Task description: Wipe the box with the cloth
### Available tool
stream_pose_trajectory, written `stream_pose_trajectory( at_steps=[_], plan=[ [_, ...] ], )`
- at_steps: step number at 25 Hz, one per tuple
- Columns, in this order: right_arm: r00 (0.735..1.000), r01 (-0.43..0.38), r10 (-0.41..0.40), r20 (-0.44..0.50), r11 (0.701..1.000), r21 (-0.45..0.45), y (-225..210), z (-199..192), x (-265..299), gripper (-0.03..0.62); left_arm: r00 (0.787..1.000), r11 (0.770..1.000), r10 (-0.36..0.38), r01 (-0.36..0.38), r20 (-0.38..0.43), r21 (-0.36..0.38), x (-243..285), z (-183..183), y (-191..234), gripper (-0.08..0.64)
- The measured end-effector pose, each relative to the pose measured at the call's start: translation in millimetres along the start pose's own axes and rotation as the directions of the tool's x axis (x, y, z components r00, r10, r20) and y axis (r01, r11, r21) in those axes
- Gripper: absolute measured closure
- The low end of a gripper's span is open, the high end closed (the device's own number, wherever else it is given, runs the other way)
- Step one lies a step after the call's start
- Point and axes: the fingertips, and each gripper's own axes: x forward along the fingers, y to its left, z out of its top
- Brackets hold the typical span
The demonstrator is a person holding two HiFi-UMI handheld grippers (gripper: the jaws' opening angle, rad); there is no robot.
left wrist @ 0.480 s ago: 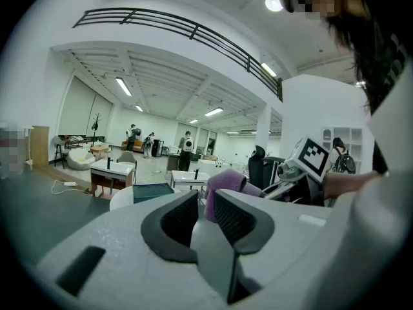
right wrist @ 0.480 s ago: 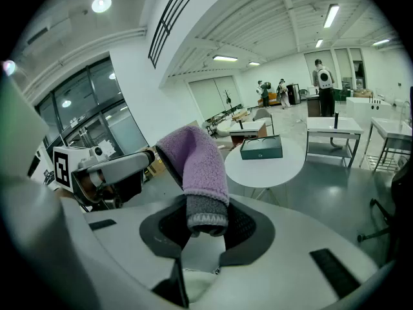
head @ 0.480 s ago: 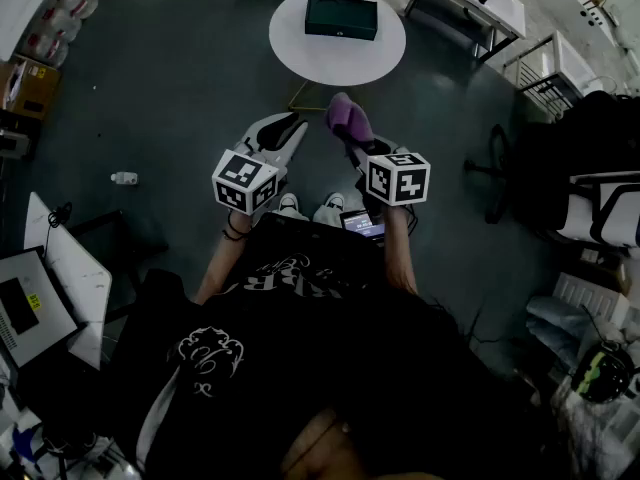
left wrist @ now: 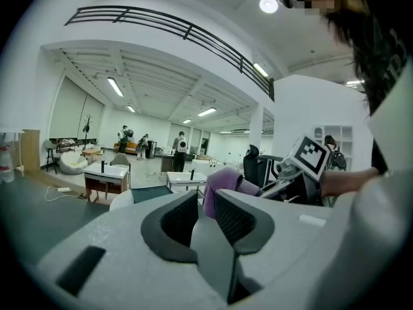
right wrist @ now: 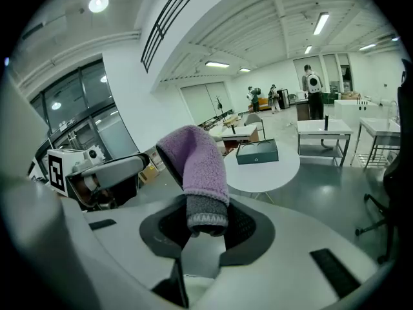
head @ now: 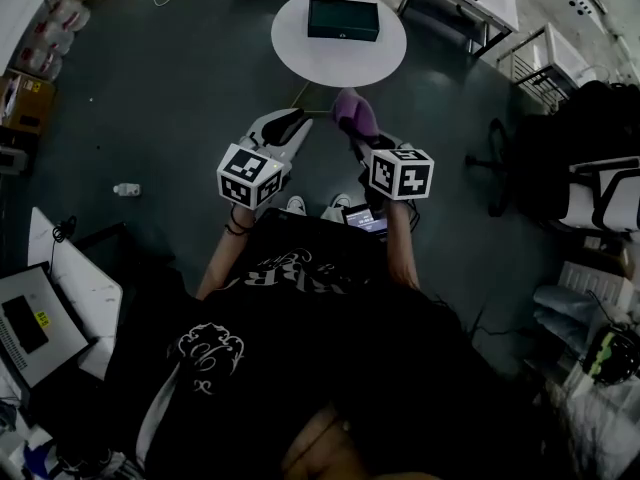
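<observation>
Jaws, right: our right gripper is clamped on the cloth. It pinches the grey hem, and the purple part sticks up above the jaws.
Jaws, left: our left gripper has its jaws a little apart with nothing between them.
Box: dark green, flat and closed. It sits on the round white table, well ahead of both grippers.
Progress: we'd say the wiping hasn't started. The cloth is in hand but up in the air, well apart from the box and touching nothing.
Left to do: pretty much everything. We need to get the cloth over to the box, press it down and rub across the lid and sides.
Cloth look: fuzzy purple fleece with a grey knit edge, folded over on itself and flopping a bit at the top.
</observation>
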Motion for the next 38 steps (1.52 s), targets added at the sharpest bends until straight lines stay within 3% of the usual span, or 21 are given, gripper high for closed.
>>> stream_pose_trajectory(
  at_steps=[10,15,22,30,38],
  plan=[
    [1.000,0.029,-0.029,-0.002,1.000,0.006,15,11,36,0.506,1.000,0.998,0.001,0.001,-0.025,0.063,-11,-3,44,0.482],
    [0.998,0.048,-0.047,-0.032,0.999,0.008,5,15,48,0.506,0.999,0.999,0.002,-0.001,-0.036,0.047,-2,-5,63,0.482],
    [0.998,0.039,-0.038,-0.050,0.999,0.020,-38,40,75,0.506,0.998,0.999,0.008,-0.005,-0.065,0.039,41,-3,79,0.482],
    [0.996,-0.016,0.014,-0.087,1.000,-0.021,-105,102,129,0.506,0.994,0.996,0.087,-0.086,-0.064,0.012,122,15,130,0.482],
    [0.989,-0.078,0.073,-0.130,0.996,-0.031,-174,153,170,0.506,0.986,0.989,0.144,-0.145,-0.090,-0.005,203,32,154,0.482]
  ],
)
